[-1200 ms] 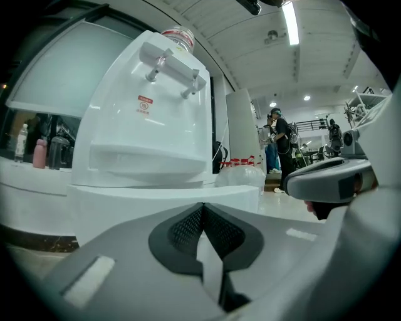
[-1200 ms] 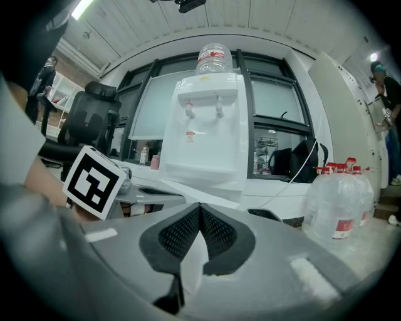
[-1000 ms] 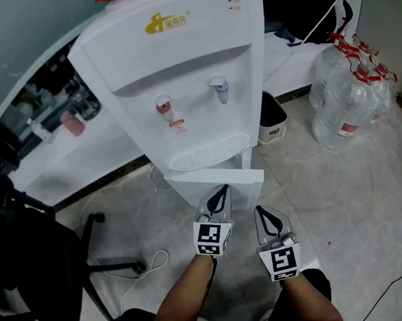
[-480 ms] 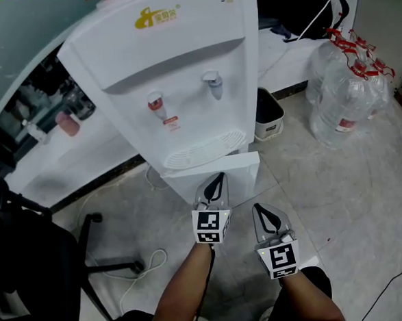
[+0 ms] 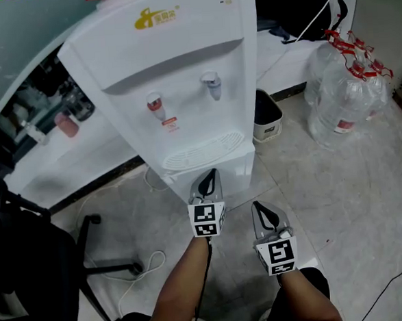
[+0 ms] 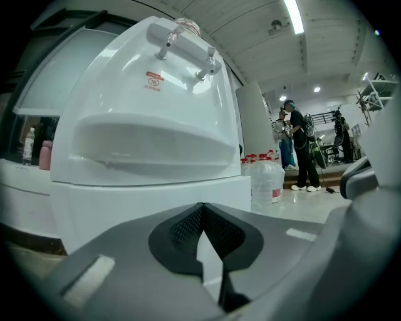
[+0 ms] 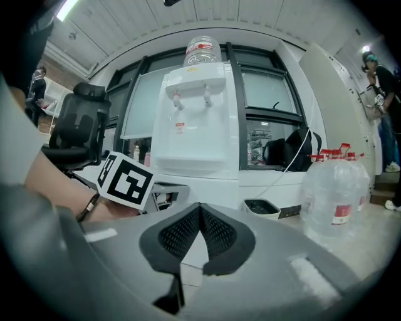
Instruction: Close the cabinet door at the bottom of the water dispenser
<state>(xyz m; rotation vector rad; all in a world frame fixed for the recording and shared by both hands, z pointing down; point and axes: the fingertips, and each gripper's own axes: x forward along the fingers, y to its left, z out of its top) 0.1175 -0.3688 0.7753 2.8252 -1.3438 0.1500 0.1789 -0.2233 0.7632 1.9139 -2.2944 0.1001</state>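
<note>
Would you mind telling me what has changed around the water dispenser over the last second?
The left gripper, jaws together, moved forward up to the cabinet door, which swung from ajar to roughly flush with the water dispenser. Nothing was gripped or released. The right gripper stayed back, shut and empty, and the water bottles and bin did not move.

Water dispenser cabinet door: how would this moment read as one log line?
cabinet door: looks closed | left tongs: shut, empty, tip at door | right tongs: shut, empty, held back
</note>
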